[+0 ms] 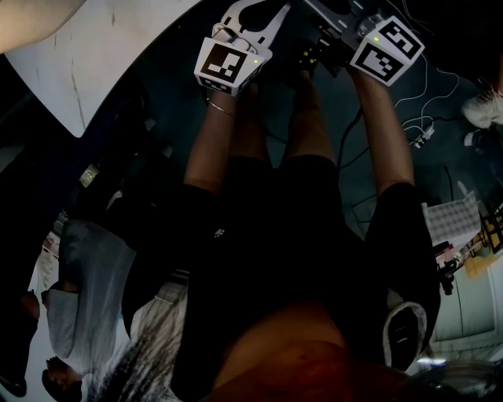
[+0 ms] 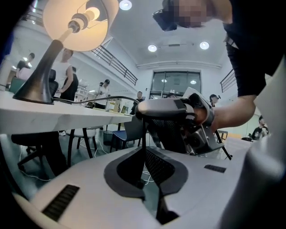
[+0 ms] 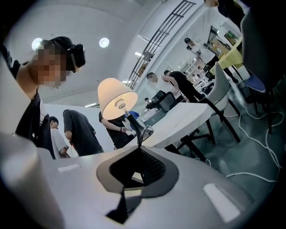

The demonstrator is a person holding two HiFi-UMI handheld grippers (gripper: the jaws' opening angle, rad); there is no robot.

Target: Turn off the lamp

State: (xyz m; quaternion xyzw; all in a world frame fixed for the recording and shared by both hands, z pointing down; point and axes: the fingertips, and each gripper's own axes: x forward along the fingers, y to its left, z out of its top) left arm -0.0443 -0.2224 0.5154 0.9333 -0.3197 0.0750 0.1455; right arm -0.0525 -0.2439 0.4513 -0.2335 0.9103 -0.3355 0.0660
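The lamp [image 2: 76, 20] is lit, its cream shade glowing above a dark cone base [image 2: 35, 85] on a white table [image 2: 67, 117]. From the left gripper view it stands far to the upper left. The left gripper [image 2: 145, 148] is shut and empty, away from the lamp. The right gripper view has the same lamp [image 3: 117, 99] straight ahead at a distance, on the table [image 3: 183, 118]. The right gripper [image 3: 139, 145] is shut with nothing in it. In the head view both grippers, left [image 1: 253, 20] and right [image 1: 334, 17], are held out side by side; the lamp is outside that view.
A corner of the white table [image 1: 94, 55] lies left of the grippers. Several people [image 3: 78, 129] stand behind the table. Chairs [image 3: 223, 96] and table legs [image 2: 73, 145] stand around it. Cables and a power strip [image 1: 420, 133] lie on the dark floor.
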